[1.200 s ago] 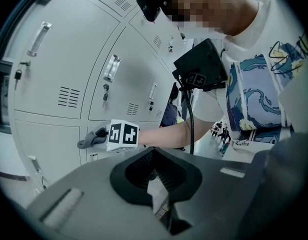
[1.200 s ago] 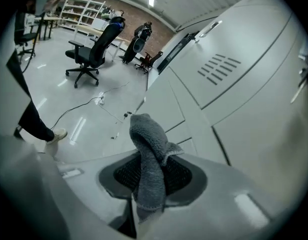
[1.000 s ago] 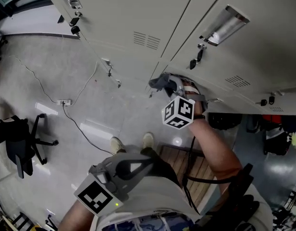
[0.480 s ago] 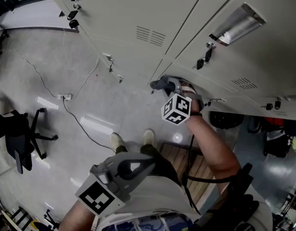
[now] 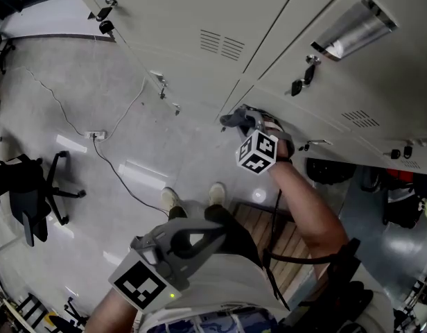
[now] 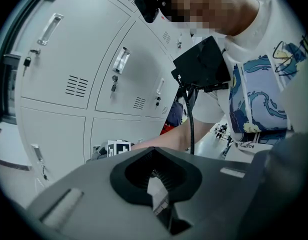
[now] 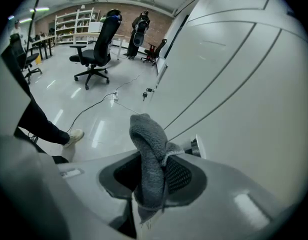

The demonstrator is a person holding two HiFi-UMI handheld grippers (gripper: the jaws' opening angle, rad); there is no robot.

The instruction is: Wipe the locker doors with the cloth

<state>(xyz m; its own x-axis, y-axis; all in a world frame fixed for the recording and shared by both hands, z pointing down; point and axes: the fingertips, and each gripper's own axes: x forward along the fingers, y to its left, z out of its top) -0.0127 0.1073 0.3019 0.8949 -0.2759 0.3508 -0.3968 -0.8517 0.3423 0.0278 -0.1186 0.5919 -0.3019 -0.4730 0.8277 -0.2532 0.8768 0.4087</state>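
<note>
Grey-beige locker doors (image 5: 199, 19) fill the top of the head view. My right gripper (image 5: 244, 118), below its marker cube (image 5: 257, 151), is shut on a grey cloth (image 5: 232, 120) and holds it against the lower doors by a vertical seam. In the right gripper view the cloth (image 7: 147, 144) stands up folded between the jaws of the right gripper (image 7: 151, 181), with the door surface (image 7: 244, 84) close on the right. My left gripper (image 5: 199, 240) hangs low by the person's body. Its jaws (image 6: 156, 186) stand a narrow gap apart with nothing between them.
Keys hang in the door locks (image 5: 298, 85), and metal handles (image 5: 352, 30) stick out from the doors. A black office chair (image 5: 26, 200) stands at the left. A cable with a power strip (image 5: 94, 135) lies on the floor. A slatted wooden board (image 5: 269, 231) is by the person's shoes (image 5: 173, 200).
The right gripper and cloth have stayed at about the same spot on the lower doors, shifting only slightly. The left gripper has not moved.
</note>
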